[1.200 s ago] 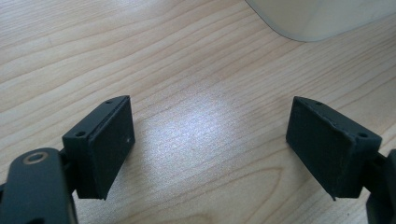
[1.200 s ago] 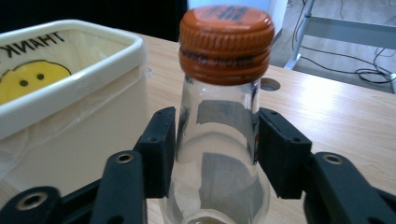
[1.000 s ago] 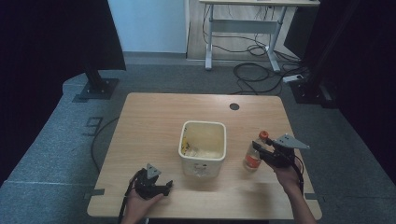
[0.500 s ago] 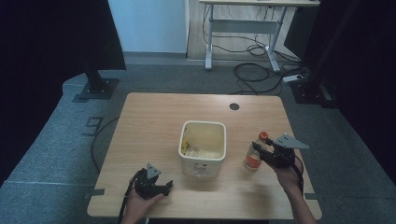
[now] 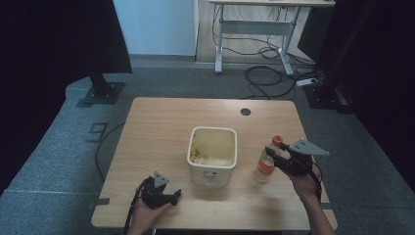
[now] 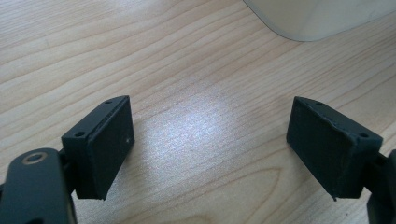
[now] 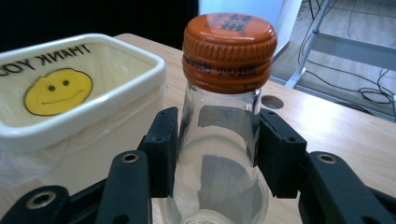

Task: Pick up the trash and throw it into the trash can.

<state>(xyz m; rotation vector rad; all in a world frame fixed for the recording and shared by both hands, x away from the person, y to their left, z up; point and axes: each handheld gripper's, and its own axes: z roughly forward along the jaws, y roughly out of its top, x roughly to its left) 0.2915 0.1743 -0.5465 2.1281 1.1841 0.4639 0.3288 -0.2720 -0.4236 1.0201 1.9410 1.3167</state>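
A clear plastic bottle (image 5: pixel 266 164) with an orange cap (image 7: pixel 228 44) stands upright on the table, just right of a cream bin (image 5: pixel 213 154). My right gripper (image 5: pixel 277 159) is shut on the bottle; in the right gripper view its pads (image 7: pixel 162 151) press both sides of the bottle's neck (image 7: pixel 218 135) below the cap. My left gripper (image 5: pixel 172 195) rests low over the table near the front left edge, open, with bare wood between its pads (image 6: pixel 105 142).
The cream bin (image 7: pixel 70 100) holds a plastic liner with a yellow smiley face and "THANK YOU" print. The wooden table (image 5: pixel 161 127) has a round cable hole (image 5: pixel 245 111) at the back right. A desk frame and cables stand on the floor beyond.
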